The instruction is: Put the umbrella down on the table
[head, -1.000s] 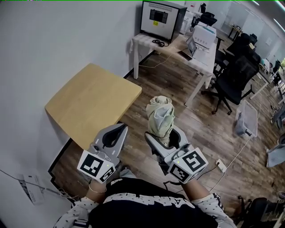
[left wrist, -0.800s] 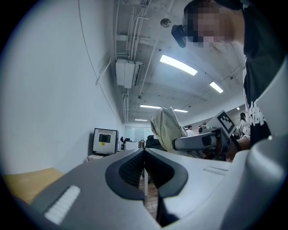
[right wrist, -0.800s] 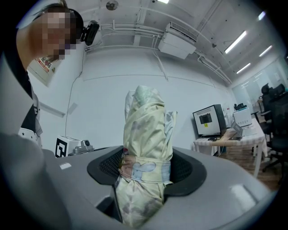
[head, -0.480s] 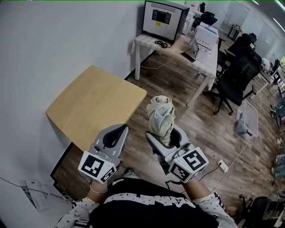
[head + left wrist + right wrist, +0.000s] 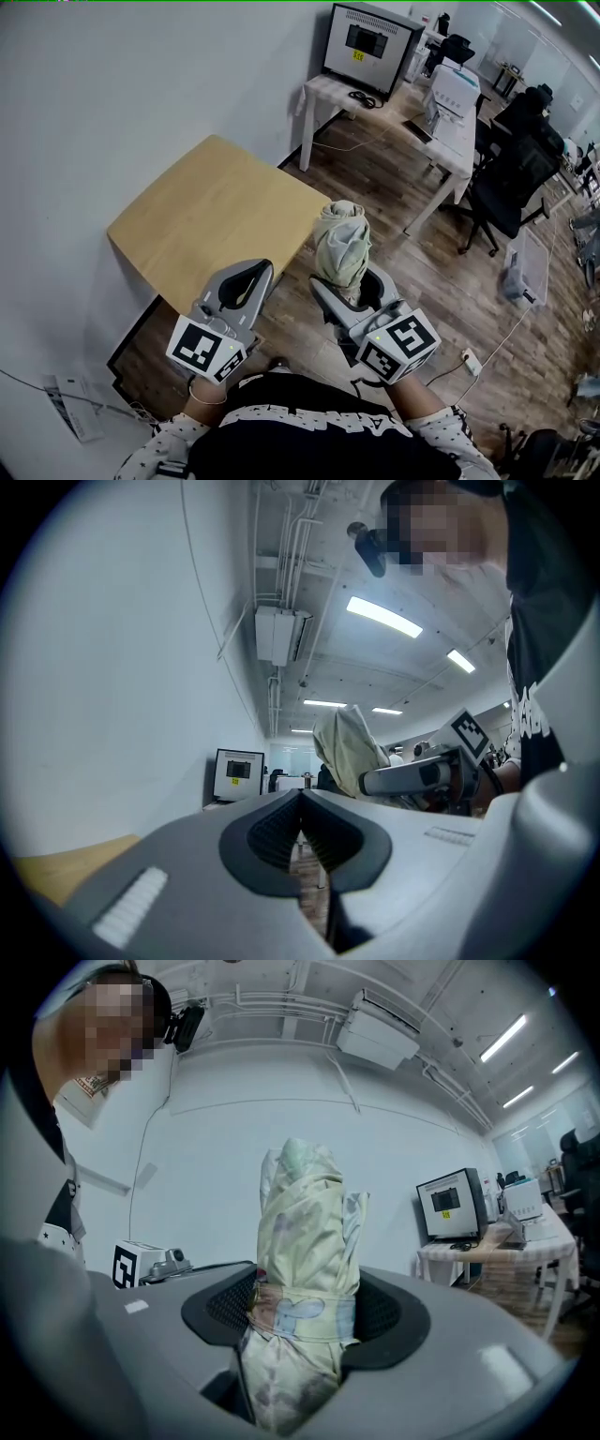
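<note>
A folded pale green umbrella (image 5: 342, 246) stands upright between the jaws of my right gripper (image 5: 349, 283), which is shut on its strapped lower part. The right gripper view shows the umbrella (image 5: 305, 1241) filling the gap of the right gripper (image 5: 305, 1309), with the pads against its sides. My left gripper (image 5: 246, 278) is held beside it on the left, shut with nothing in it; its jaw tips meet in the left gripper (image 5: 300, 797) view. The light wooden table (image 5: 206, 211) lies just ahead of both grippers, against the white wall.
A white desk (image 5: 412, 117) with a monitor (image 5: 370, 42) stands further back. Black office chairs (image 5: 506, 178) and a clear plastic bin (image 5: 525, 267) are at the right. A power strip (image 5: 70, 408) and cables lie on the wood floor by the wall.
Both grippers and the view have moved forward together toward the wooden table, whose near corner now sits closer. The umbrella stays upright in the right gripper.
</note>
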A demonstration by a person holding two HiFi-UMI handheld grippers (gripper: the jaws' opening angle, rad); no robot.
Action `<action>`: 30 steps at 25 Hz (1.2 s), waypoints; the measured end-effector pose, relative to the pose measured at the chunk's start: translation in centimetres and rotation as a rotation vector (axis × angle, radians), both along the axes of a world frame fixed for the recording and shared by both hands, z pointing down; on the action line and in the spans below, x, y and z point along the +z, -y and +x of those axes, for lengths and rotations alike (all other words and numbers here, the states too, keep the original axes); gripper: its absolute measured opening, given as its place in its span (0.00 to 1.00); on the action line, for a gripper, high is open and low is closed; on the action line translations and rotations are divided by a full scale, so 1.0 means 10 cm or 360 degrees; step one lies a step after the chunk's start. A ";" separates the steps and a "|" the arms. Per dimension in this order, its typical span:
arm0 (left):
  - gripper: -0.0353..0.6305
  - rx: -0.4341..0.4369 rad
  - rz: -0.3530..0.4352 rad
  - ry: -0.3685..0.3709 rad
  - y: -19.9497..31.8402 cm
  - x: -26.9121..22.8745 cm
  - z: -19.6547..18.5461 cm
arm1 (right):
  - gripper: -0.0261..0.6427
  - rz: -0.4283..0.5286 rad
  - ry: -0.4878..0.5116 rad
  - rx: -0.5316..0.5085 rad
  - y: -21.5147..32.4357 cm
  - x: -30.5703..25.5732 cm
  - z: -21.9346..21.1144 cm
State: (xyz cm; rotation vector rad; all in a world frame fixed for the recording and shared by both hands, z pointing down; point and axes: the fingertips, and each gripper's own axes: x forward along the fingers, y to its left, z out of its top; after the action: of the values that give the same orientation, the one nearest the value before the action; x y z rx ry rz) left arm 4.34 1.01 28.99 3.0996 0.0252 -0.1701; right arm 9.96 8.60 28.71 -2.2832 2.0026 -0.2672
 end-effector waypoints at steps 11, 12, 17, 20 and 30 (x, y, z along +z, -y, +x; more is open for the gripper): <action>0.04 -0.0052 -0.0003 0.0007 0.36 0.07 -0.17 | 0.48 -0.0031 0.0009 -0.0037 0.37 0.08 -0.13; 0.04 -0.0056 -0.0008 0.0009 0.38 0.08 -0.18 | 0.48 -0.0036 0.0012 -0.0041 0.39 0.09 -0.13; 0.04 -0.0083 -0.0016 0.0038 0.43 0.17 -0.21 | 0.48 -0.0057 0.0023 -0.0067 0.46 0.15 -0.13; 0.04 -0.0117 -0.0027 0.0043 0.50 0.19 -0.21 | 0.48 -0.0078 0.0020 -0.0100 0.54 0.18 -0.10; 0.04 -0.0296 -0.0050 0.0075 0.88 0.26 -0.22 | 0.48 -0.0120 0.0019 -0.0292 1.04 0.25 -0.02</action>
State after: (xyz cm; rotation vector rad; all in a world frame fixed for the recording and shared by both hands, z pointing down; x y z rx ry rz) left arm 2.11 -7.76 31.56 3.0701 -0.2648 -0.1017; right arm 9.73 -1.76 31.20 -2.1349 2.2357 -0.3751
